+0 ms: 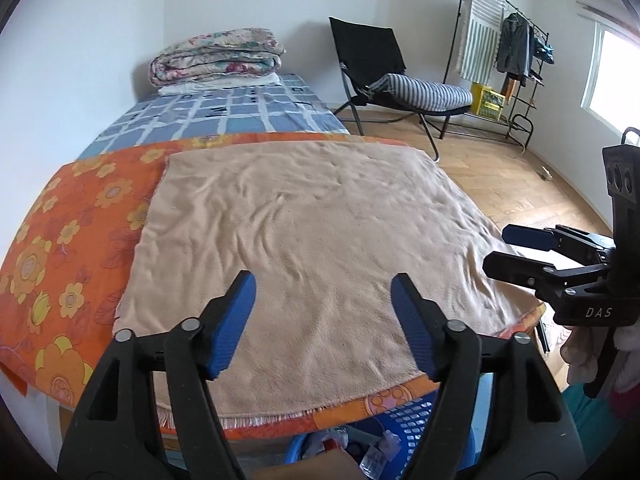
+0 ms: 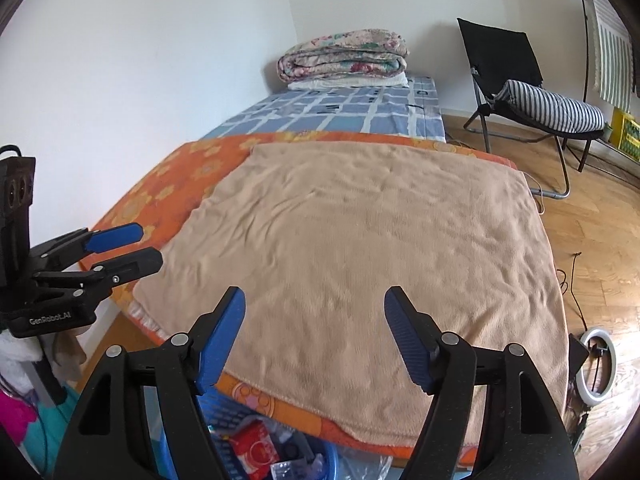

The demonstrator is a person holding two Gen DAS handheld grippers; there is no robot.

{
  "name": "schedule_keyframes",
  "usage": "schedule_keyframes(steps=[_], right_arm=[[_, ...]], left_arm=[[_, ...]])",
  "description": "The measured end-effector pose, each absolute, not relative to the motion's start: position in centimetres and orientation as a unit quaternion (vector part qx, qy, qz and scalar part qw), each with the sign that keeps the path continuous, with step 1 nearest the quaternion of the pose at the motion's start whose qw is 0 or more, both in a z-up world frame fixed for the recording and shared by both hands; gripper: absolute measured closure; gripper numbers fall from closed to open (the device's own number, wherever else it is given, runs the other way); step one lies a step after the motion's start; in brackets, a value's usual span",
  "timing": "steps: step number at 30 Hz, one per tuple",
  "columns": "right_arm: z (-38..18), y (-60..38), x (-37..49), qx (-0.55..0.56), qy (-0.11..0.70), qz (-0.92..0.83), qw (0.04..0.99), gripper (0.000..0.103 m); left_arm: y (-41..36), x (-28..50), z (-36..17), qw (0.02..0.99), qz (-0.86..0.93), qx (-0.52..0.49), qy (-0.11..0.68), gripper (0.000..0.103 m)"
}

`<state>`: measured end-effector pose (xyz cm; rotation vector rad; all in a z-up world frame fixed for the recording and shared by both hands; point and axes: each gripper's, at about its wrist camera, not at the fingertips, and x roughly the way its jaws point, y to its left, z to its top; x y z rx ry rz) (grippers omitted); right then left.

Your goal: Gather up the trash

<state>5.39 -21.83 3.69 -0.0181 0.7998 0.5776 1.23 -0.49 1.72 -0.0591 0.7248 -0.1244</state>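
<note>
A blue plastic basket [image 1: 408, 412] sits below the near edge of the table and holds trash, including a red packet [image 2: 256, 446] and clear wrappers [image 1: 380, 446]; it also shows in the right wrist view [image 2: 228, 412]. My left gripper [image 1: 323, 292] is open and empty above the beige towel [image 1: 312, 240]. My right gripper [image 2: 314, 306] is open and empty above the same towel [image 2: 360, 240]. Each gripper shows in the other's view, the right one [image 1: 500, 250] at the right edge and the left one [image 2: 146, 244] at the left edge.
The towel lies on an orange flowered cloth [image 1: 68, 240] over a table. Behind is a bed [image 1: 224, 116] with folded quilts [image 1: 216, 56], a black folding chair [image 1: 384, 76], and a clothes rack [image 1: 508, 52]. A ring light [image 2: 596, 364] and cables lie on the wooden floor.
</note>
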Motion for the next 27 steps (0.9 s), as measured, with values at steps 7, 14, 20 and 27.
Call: schedule_keyframes(steps=[7, 14, 20, 27], right_arm=[[2.9, -21.6, 6.5, 0.002, 0.383, 0.278, 0.881, 0.03], [2.6, -22.1, 7.2, 0.027, 0.393, 0.278, 0.876, 0.029], [2.2, -21.9, 7.1, 0.017, 0.398, 0.272, 0.876, 0.028], [2.1, -22.0, 7.1, 0.021, 0.398, 0.266, 0.878, 0.026]], left_arm=[[-0.8, 1.4, 1.2, 0.935, -0.049, -0.015, 0.352, 0.028], [-0.7, 1.3, 1.2, 0.938, -0.034, -0.013, 0.346, 0.016], [-0.7, 1.7, 0.7, 0.932, -0.018, -0.011, 0.363, 0.016], [-1.0, 1.8, 0.4, 0.93, -0.017, -0.009, 0.368, 0.015]])
